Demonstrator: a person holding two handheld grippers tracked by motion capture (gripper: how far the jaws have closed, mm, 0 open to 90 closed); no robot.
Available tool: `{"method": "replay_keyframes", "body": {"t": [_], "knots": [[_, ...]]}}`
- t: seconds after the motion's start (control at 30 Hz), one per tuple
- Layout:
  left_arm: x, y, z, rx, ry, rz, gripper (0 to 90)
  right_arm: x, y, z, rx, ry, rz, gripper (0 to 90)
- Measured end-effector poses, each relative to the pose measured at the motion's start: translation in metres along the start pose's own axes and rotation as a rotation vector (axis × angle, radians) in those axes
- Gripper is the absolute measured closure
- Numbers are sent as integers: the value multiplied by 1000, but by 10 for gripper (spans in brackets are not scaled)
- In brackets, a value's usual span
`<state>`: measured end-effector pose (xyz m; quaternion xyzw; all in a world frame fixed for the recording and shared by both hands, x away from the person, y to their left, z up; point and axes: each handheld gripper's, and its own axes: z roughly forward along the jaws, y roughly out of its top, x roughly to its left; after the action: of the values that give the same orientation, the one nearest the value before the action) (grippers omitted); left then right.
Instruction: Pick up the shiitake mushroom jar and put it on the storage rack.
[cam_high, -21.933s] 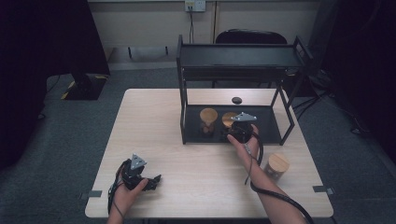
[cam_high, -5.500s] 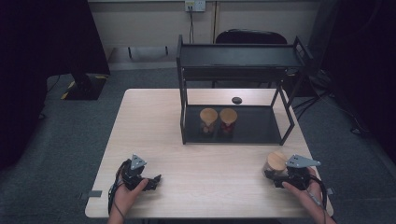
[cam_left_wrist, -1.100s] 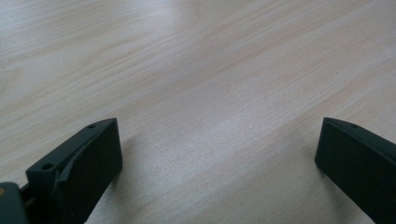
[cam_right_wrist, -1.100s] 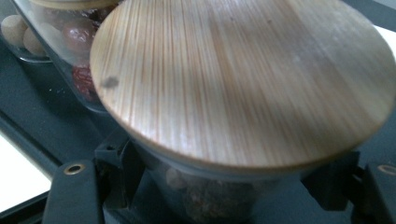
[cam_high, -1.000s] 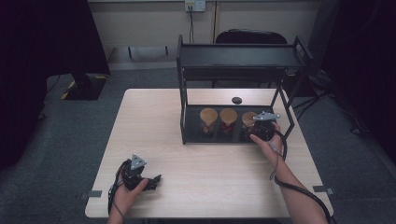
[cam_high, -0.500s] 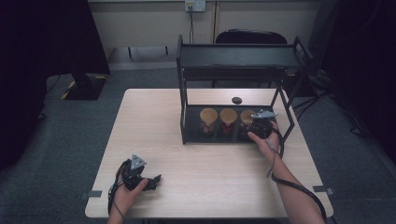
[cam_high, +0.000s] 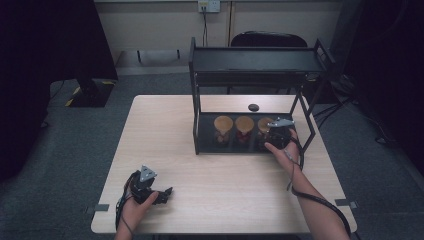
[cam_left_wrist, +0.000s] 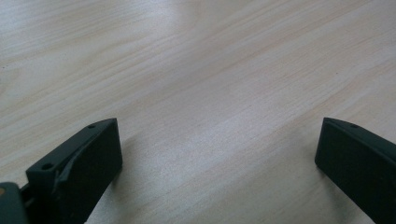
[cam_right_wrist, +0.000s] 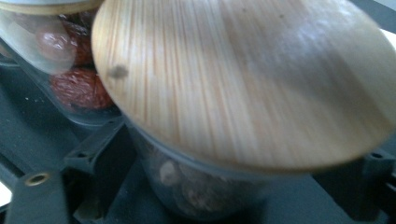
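Three glass jars with round wooden lids stand in a row on the lower shelf of a black rack (cam_high: 255, 60). My right gripper (cam_high: 270, 134) reaches in at the rightmost jar (cam_high: 263, 124). In the right gripper view this jar's lid (cam_right_wrist: 243, 79) looms close, and the glass body sits between the jaws of the right gripper (cam_right_wrist: 224, 186). Its jaws have just been opening and stand a little off the glass. The neighbouring jar (cam_right_wrist: 70, 84) holds red fruit. My left gripper (cam_high: 162, 192) rests open on the table near the front left; nothing lies between the jaws of the left gripper (cam_left_wrist: 219, 154).
A small dark round object (cam_high: 253, 107) lies on the table behind the rack. The rack's top shelf overhangs the jars, and its side brace (cam_high: 306, 135) runs just right of my right hand. A dark chair (cam_high: 265, 39) stands behind the table (cam_high: 165, 130).
Since 5.5 s ago the right gripper brought the third jar from the table's front right onto the rack shelf. Over the last second neither hand has shifted.
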<state>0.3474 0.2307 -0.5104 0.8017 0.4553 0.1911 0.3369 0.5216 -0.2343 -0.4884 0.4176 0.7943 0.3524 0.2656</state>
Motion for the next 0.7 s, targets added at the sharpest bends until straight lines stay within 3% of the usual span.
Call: {"method": "replay_keyframes", "body": {"t": [0.17, 0.23, 0.37, 0.7], "knots": [[0, 0, 0, 0, 0, 0, 2, -3, 0, -5, 11, -6, 32, 29], [0, 0, 0, 0, 0, 0, 2, -4, -1, -9, 9, -17, 23, 19], [0, 0, 0, 0, 0, 0, 2, -4, -4, -15, 29, -10, 28, 16], [0, 0, 0, 0, 0, 0, 2, -3, -3, -28, 11, -9, 47, 18]]}}
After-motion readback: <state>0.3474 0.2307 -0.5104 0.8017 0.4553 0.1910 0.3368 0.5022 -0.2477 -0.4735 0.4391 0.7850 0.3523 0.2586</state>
